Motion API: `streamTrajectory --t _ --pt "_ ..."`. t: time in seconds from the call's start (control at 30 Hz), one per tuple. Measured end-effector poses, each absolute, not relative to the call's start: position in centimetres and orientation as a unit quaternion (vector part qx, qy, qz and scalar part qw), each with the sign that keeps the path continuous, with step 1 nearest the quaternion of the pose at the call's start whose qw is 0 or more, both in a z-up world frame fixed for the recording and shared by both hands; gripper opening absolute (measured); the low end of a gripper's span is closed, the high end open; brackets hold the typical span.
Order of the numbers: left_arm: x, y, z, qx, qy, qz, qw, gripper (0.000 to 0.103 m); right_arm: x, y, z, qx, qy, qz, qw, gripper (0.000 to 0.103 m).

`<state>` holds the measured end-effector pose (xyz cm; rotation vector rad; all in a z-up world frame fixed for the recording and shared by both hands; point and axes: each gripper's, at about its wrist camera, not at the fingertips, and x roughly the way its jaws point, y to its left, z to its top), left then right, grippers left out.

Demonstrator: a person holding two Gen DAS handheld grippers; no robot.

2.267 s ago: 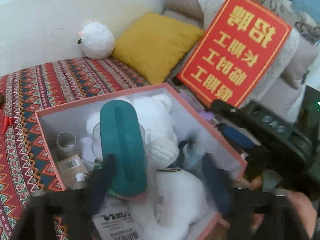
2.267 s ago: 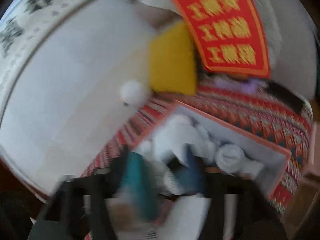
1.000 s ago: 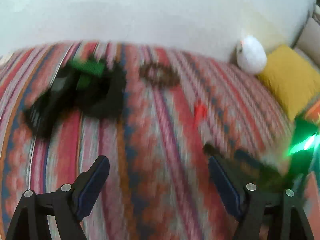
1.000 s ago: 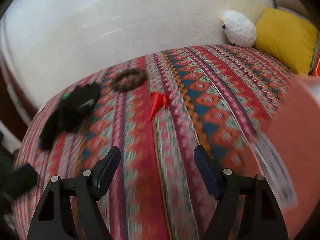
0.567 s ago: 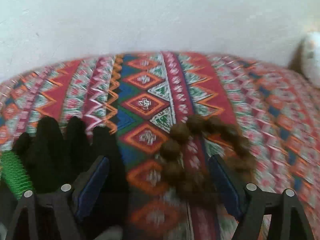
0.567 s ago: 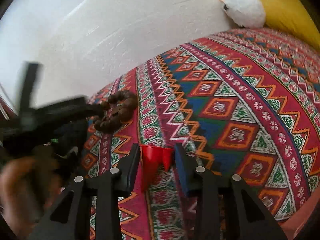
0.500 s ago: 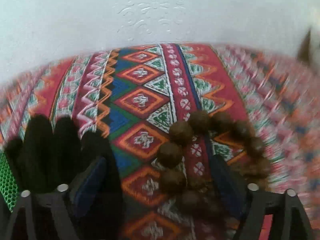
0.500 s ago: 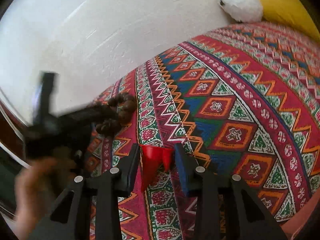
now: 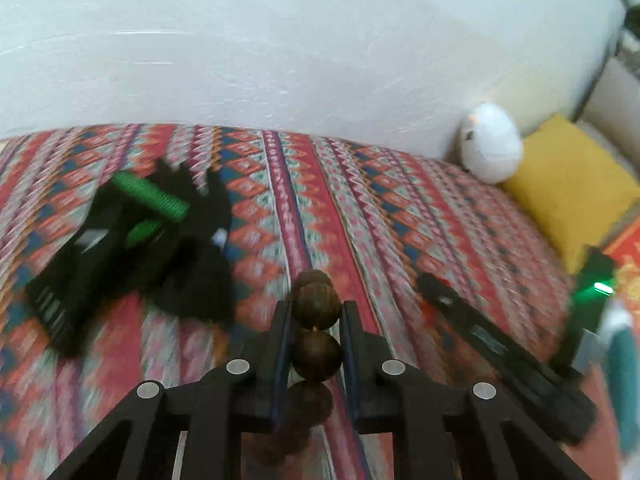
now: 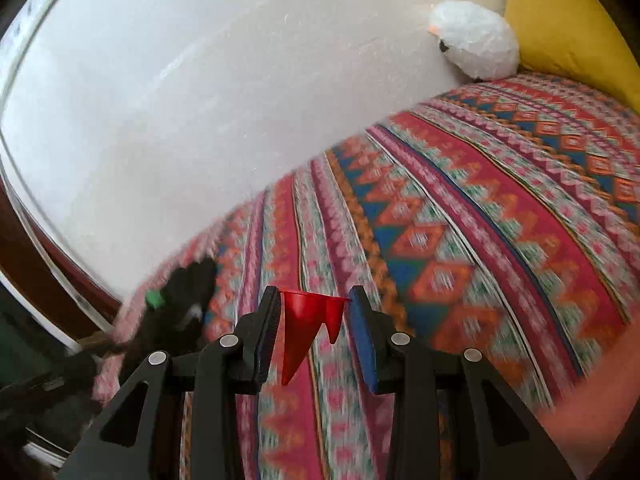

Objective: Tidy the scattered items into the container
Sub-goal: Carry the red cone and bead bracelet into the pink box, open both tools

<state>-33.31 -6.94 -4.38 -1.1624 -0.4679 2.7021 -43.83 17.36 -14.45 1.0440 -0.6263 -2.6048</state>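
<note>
My left gripper (image 9: pixel 316 316) is shut on a string of brown wooden beads (image 9: pixel 317 307), lifted above the patterned blanket (image 9: pixel 360 216). In the right wrist view a small red funnel (image 10: pixel 306 322) hangs clamped between the pads of my right gripper (image 10: pixel 313 312), clear of the blanket (image 10: pixel 460 248). A pair of black gloves with green ribbed parts (image 9: pixel 132 236) lies on the blanket left of the beads, and shows again as gloves (image 10: pixel 180 300) at the left of the right wrist view. The other gripper's dark body (image 9: pixel 500 344) crosses the lower right of the left wrist view. The container is out of view.
A white round plush (image 9: pixel 490 148) and a yellow cushion (image 9: pixel 568 188) sit at the far right against the white wall (image 9: pixel 280 40); the plush (image 10: pixel 474 46) and cushion (image 10: pixel 568 28) also show top right. A dark wooden edge (image 10: pixel 44 264) borders the blanket's left.
Both grippers closed on their items and lifted them off the blanket: the left took the beads, the right the red funnel. The views have swung back from the blanket.
</note>
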Motion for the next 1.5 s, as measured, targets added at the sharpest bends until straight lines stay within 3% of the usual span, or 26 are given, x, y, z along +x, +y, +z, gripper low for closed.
streamTrajectory --t 0.23,0.43,0.53,0.63,0.73,0.87,0.9,0.93,0.97,1.0,1.1,1.2,1.33,1.5 --pt "-22.3 -9.5 -2.3 -0.394 -0.231 0.884 0.099 0.018 -31.3 14.4 -5.2 0.318 -0.124 -0.918 0.201 0.037" --pt "-18.0 -6.3 1.3 -0.377 -0.227 0.887 0.14 0.018 -23.5 17.9 2.3 0.267 -0.075 -0.937 0.214 0.037" --pt "-17.5 -2.9 3.8 -0.367 -0.205 0.891 0.172 0.018 -19.5 24.0 5.6 0.215 -0.071 -0.96 0.164 0.037" --pt "-17.5 2.0 6.5 -0.354 -0.181 0.893 0.213 0.018 -16.2 32.3 7.2 0.181 -0.123 -0.971 0.099 0.038" --pt "-18.0 7.8 8.3 -0.35 -0.166 0.885 0.258 0.018 -14.5 40.3 7.3 0.177 -0.174 -0.968 0.044 0.038" --pt "-18.3 16.8 9.6 -0.348 -0.117 0.879 0.304 0.019 -14.3 46.9 5.5 0.225 -0.168 -0.96 -0.014 0.038" --pt "-18.7 18.8 9.5 -0.348 -0.1 0.88 0.308 0.029 -15.0 47.9 4.6 0.256 -0.157 -0.954 -0.013 0.04" --pt "-19.1 20.5 9.1 -0.35 -0.075 0.884 0.3 0.04 -16.2 48.5 3.0 0.299 -0.143 -0.943 -0.019 0.053" --pt "-19.6 22.1 8.7 -0.353 -0.05 0.888 0.291 0.067 -17.4 48.8 1.3 0.344 -0.128 -0.93 -0.026 0.064" --pt "-20.0 23.7 8.3 -0.355 -0.025 0.891 0.282 0.079 -18.0 49.3 0.2 0.368 -0.112 -0.921 -0.058 0.081" --pt "-20.2 25.9 7.2 -0.357 0.024 0.897 0.259 0.079 -18.5 50.7 -1.1 0.387 -0.09 -0.909 -0.128 0.083" --pt "-19.7 24.3 6.7 -0.355 0.023 0.9 0.25 0.083 -17.3 51.6 -0.2 0.361 -0.114 -0.918 -0.116 0.085" --pt "-18.3 19.4 5.2 -0.353 0.018 0.912 0.208 0.088 -16.3 50.1 2.4 0.31 -0.137 -0.934 -0.112 0.088" --pt "-14.8 9.6 1.2 -0.346 0.018 0.931 0.116 0.089 -15.2 44.3 5.7 0.259 -0.133 -0.956 -0.03 0.092"
